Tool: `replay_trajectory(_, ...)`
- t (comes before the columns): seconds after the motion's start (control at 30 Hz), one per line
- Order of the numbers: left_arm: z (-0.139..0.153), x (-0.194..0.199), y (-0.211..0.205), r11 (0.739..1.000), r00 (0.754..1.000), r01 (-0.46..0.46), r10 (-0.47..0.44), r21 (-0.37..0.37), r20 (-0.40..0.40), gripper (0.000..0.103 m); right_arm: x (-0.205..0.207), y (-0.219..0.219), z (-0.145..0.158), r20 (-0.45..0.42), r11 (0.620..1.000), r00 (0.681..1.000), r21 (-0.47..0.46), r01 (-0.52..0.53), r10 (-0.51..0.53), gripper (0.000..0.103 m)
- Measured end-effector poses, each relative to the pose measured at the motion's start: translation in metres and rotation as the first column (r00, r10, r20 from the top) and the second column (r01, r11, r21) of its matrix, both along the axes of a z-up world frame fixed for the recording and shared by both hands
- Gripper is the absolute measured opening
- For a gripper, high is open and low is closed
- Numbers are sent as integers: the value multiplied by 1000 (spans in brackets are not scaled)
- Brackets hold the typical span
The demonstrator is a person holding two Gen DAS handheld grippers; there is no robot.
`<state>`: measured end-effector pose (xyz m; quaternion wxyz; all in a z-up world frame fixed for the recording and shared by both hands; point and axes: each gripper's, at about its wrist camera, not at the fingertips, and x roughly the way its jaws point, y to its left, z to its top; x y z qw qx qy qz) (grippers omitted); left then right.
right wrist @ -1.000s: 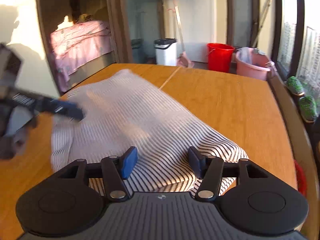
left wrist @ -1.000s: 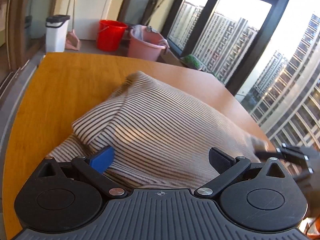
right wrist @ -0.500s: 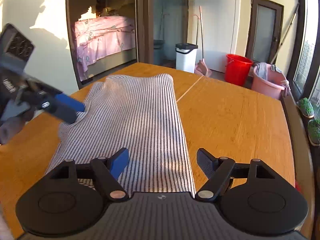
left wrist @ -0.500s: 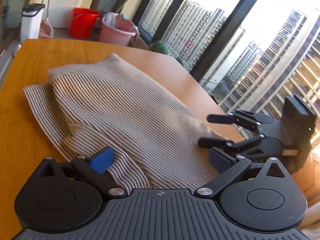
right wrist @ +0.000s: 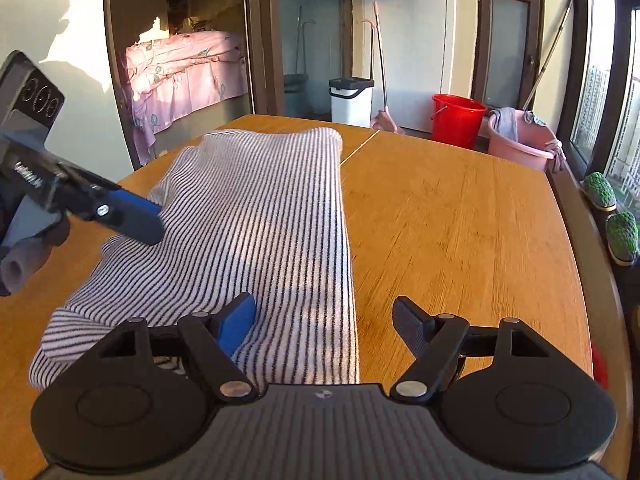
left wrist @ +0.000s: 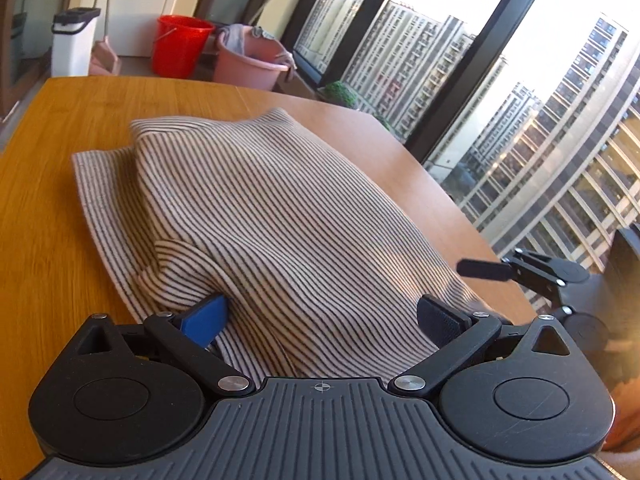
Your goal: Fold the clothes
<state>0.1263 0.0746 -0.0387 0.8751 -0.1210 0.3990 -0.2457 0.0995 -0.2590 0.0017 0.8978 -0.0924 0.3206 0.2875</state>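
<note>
1. Right now the striped garment (right wrist: 256,232) is lying on the wooden surface (right wrist: 460,216), already doubled lengthwise, with one long straight edge running down the middle of the surface in the right wrist view.
2. Judging from that, a further fold appears to be in hand: both pairs of tongs are sitting at the near end of the cloth, as if preparing to carry it over toward the far end.
3. The left tongs (left wrist: 320,316) are standing wide apart, cloth bulging up between the fingers but not being pinched.
4. The right tongs (right wrist: 324,320) are likewise standing apart, straddling the garment's straight edge, blue finger over the stripes and black finger over bare wood.
5. Next, each pair would probably need to be closing on the near corners, catching all layers together.
6. Both tools are pointing low and forward along the surface, the left one angling in from the side toward the cloth in the right wrist view.
</note>
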Motion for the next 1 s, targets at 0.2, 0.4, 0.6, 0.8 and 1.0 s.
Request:
replay_trajectory(0.2, 6, 0, 1, 999, 999, -41, 41, 31, 0, 103, -44, 22, 16, 101, 986, 986, -115, -123, 135, 76)
replay_trajectory(0.4, 16, -32, 15, 992, 995, -97, 96, 75, 25, 103, -82, 46, 44, 140, 917, 909, -137, -374, 392, 81)
replay_trajectory(0.6, 30, -53, 30, 985, 987, -148, 141, 86, 82, 103, -101, 95, 19, 81, 828, 833, -202, -523, 547, 84)
replay_trajectory(0.8, 39, -77, 29, 980, 972, -169, 148, 107, 181, 103, -109, 125, 3, 135, 797, 811, -331, -505, 569, 84)
replay_trajectory(1.0, 46, -105, 10, 973, 938, -89, 9, 214, 348, 103, -69, 120, 29, -13, 899, 904, -101, -426, 427, 40)
